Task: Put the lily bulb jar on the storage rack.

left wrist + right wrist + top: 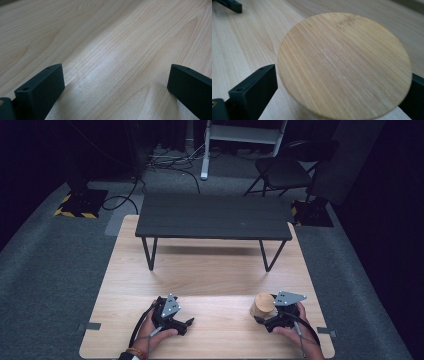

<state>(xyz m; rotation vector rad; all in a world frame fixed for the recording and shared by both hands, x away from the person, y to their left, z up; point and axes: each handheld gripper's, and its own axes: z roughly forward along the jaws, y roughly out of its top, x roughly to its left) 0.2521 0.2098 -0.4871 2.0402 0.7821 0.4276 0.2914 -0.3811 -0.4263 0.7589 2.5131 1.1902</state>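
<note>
**Colours and patterns on and around the desk**

A pale wooden desk (210, 270) with fine, wavy lengthwise grain is seen. A round bamboo lid (344, 65) is marked by honey-tan parallel streaks. The left hand-held gripper (115, 90) and right hand-held gripper (342, 100) are matt black, each topped by a grey plate. A small black-topped table (214, 216), grey carpet (45, 270) and yellow-and-black striped tape (75, 212) are shown.

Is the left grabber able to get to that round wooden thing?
Probably yes. Bare table lies between the open left gripper and the wooden jar, though the right gripper is already around it.
</note>
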